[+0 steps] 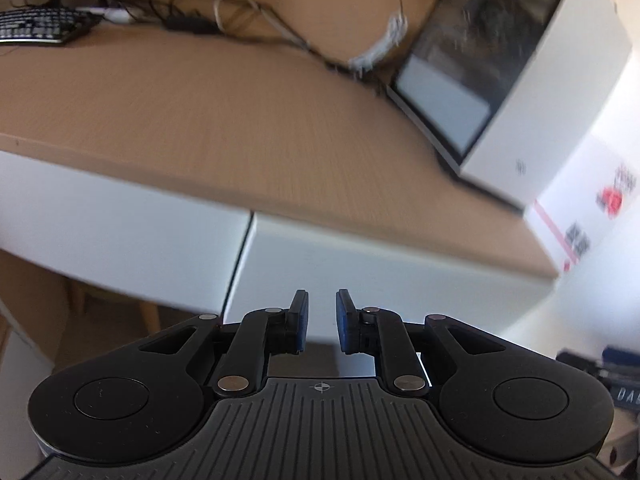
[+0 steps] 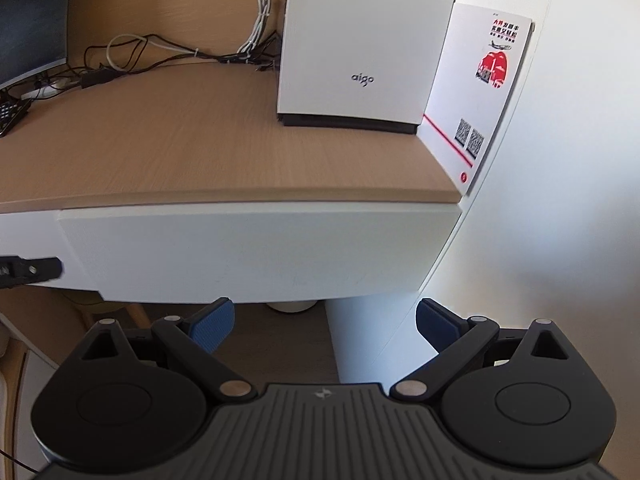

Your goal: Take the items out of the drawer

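Blue finger pads [image 1: 301, 320] on the left gripper [image 1: 321, 320] are seen with a small gap between them, and nothing is held there. They are pointed at the white drawer front [image 1: 360, 268] under the wooden desk top [image 1: 200, 120]. The drawer is shut, so the items inside cannot be seen. A thin dark line [image 1: 240, 256] is seen between this drawer front and the white panel [image 1: 120, 220] to its left. A black keyboard [image 1: 36, 26] is seen far back on the left of the desk, a tangle of black and white cables [image 1: 256, 20] is seen in the middle, and a white computer case [image 1: 532, 80] is stood on the right. This view is blurry.

In the right wrist view, the tip of the left gripper [image 2: 36, 269] is seen at the left edge, just in front of the white panel. The right gripper [image 2: 325, 322] is held below the drawer front [image 2: 256, 252], and its blue pads [image 2: 214, 324] are spread wide apart with nothing between them. A white case marked "aigo" [image 2: 362, 40] is stood on the desk top [image 2: 160, 148] above the drawer. A white card with red print and square codes [image 2: 480, 92] is leaned against the white wall [image 2: 568, 160] beside the case.
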A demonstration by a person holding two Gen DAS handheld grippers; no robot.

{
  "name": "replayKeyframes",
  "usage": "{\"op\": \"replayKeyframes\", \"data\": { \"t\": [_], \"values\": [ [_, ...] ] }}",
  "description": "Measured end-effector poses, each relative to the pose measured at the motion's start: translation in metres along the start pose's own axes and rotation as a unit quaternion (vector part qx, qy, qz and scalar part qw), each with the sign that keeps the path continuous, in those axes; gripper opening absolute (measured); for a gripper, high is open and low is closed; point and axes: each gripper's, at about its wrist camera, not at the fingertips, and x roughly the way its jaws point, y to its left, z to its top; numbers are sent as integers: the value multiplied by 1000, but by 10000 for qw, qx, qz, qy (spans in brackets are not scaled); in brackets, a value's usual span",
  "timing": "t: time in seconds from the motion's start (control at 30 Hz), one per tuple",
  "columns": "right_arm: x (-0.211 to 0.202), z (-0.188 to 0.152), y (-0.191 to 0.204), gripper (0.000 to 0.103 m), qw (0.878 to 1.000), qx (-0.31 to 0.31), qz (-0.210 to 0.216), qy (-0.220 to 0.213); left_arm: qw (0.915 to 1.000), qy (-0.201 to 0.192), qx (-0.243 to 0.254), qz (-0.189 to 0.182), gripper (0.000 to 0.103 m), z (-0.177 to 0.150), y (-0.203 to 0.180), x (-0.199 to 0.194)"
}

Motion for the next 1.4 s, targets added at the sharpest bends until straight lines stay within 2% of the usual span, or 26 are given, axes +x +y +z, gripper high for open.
{"op": "replayKeyframes", "data": {
  "t": [0.03, 0.1, 0.2, 0.27, 0.33, 0.47, 0.73, 0.93, 1.2, 1.4],
  "values": [
    [4, 2, -3, 98, 10000, -19, 25, -46, 9997, -247, -26, 75, 17, 2, 3, -1],
    [15, 5, -9, 98, 9999, -85, 49, -128, 9984, -387, -7, 412, 17, 10, 5, 5],
    [39, 6, -14, 98, 9994, -123, 313, -13, 9952, -301, -51, 934, 17, 18, 7, 13],
    [52, 8, -14, 97, 9988, -244, 407, 136, 9943, -234, -58, 1035, 17, 22, 10, 20],
    [59, 10, -14, 97, 9988, -230, 423, 112, 9946, -111, -81, 1031, 17, 24, 15, 26],
    [77, 13, -12, 97, 9975, -237, 570, 357, 9950, -125, -201, 973, 17, 27, 17, 33],
    [88, 22, -15, 97, 9975, -342, 529, 323, 9959, -48, -198, 879, 18, 31, 16, 46],
    [90, 22, -19, 97, 9978, -313, 478, 342, 9967, 42, -145, 797, 20, 33, 18, 49],
    [87, 20, -21, 97, 9982, -280, 434, 318, 9955, 167, -41, 934, 25, 34, 9, 52],
    [84, 16, -26, 97, 9985, -221, 381, 339, 9956, 210, 61, 908, 26, 34, 8, 51]
  ]
}}
